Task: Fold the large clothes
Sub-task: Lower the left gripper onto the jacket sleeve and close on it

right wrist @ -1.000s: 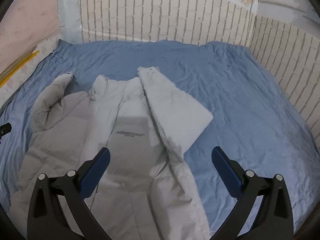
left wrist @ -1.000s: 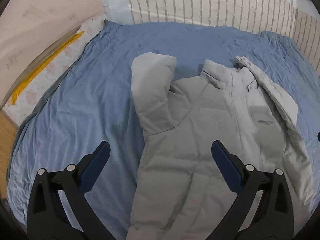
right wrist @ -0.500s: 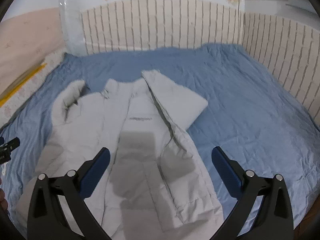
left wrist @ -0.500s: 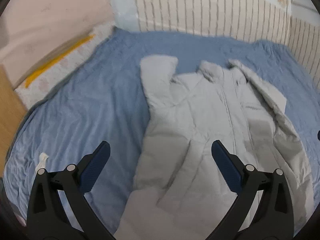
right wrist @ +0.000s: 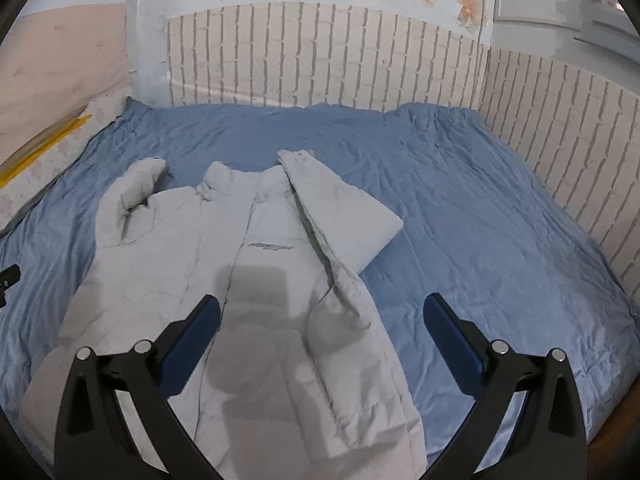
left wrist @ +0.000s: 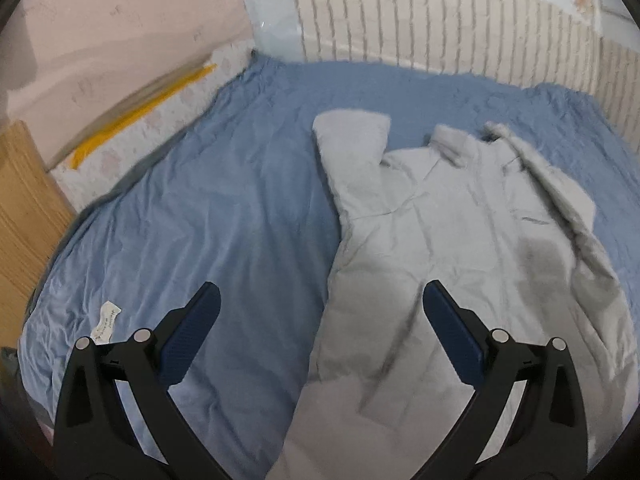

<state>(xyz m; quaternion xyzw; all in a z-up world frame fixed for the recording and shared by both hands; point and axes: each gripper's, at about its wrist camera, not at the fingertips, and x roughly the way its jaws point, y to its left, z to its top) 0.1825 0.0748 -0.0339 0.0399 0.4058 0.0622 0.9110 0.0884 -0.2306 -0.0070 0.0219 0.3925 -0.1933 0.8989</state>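
Observation:
A light grey padded jacket (right wrist: 256,280) lies face up on a blue bed sheet (right wrist: 480,220), collar toward the far wall. Both sleeves are folded in over the body: one at the jacket's left shoulder (left wrist: 352,152), one across the right side (right wrist: 344,216). It also shows in the left wrist view (left wrist: 460,248). My left gripper (left wrist: 320,320) is open and empty above the jacket's left hem edge. My right gripper (right wrist: 320,320) is open and empty above the jacket's lower right part. A tip of the left gripper (right wrist: 8,280) shows at the right wrist view's left edge.
A brick-pattern panel (right wrist: 320,56) lines the bed's far and right sides. A pink wall (left wrist: 120,20) and a yellow strip (left wrist: 140,108) lie at the left. A wooden board (left wrist: 20,200) stands at the near left. A white label (left wrist: 106,318) sits on the sheet's near left corner.
Both grippers have pulled back and up from the jacket, so more of the bed and jacket hem show. Both stay open. The jacket has not moved.

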